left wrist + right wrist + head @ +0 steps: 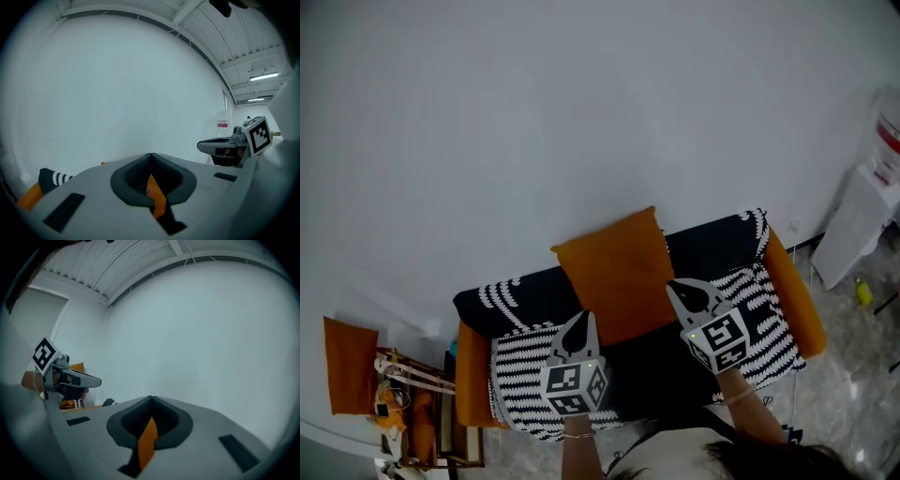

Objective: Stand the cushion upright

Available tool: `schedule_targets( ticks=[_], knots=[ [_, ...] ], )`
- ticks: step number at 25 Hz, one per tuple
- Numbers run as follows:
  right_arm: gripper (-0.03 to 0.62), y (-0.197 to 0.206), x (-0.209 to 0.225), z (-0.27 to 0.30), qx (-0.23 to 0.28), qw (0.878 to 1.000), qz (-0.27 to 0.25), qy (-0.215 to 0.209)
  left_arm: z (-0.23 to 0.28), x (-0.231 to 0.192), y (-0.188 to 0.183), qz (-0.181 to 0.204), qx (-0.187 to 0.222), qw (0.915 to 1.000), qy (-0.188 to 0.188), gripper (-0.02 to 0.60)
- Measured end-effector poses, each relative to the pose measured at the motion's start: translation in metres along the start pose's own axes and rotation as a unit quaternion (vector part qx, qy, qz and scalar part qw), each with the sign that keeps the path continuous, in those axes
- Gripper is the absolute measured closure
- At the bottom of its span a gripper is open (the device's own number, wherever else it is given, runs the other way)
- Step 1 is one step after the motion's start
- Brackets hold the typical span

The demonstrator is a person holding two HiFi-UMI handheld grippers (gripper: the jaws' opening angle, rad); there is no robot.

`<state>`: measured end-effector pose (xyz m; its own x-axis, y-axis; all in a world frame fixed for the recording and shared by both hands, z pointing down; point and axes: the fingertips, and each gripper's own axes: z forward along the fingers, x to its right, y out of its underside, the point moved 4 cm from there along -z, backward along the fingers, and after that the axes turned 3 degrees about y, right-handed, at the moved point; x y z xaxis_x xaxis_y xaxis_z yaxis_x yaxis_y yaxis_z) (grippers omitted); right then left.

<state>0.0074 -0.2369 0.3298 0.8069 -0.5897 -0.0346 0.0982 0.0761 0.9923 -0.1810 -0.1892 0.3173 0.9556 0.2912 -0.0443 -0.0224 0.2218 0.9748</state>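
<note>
A: Cushion (614, 272) where?
B: Orange, up on sofa (712, 246), against its backrest.
A: Grip?
B: Left hand-held gripper (577, 321) pinches the lower-left corner, right hand-held gripper (677, 289) the right edge. Jaws pressed together on fabric.

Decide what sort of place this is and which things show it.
Probably a living-room corner staged in a larger hall: a sofa with a black-and-white throw and an orange cushion against a bare wall, yet strip lights on a panelled ceiling.
</note>
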Motion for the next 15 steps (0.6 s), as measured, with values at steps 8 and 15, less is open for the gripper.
schedule_targets(
  ticks=[8, 15],
  knots=[
    [0.586, -0.01, -0.034, -0.041, 0.01, 1.0, -0.016, 0.014, -0.047, 0.012, -0.002, 0.012, 0.016, 0.9997, 0.017, 0.561],
    [0.586, -0.018, -0.061, -0.073, 0.018, 0.999, -0.02, 0.022, -0.087, 0.019, -0.002, 0.013, 0.028, 0.9992, 0.024, 0.561]
  ],
)
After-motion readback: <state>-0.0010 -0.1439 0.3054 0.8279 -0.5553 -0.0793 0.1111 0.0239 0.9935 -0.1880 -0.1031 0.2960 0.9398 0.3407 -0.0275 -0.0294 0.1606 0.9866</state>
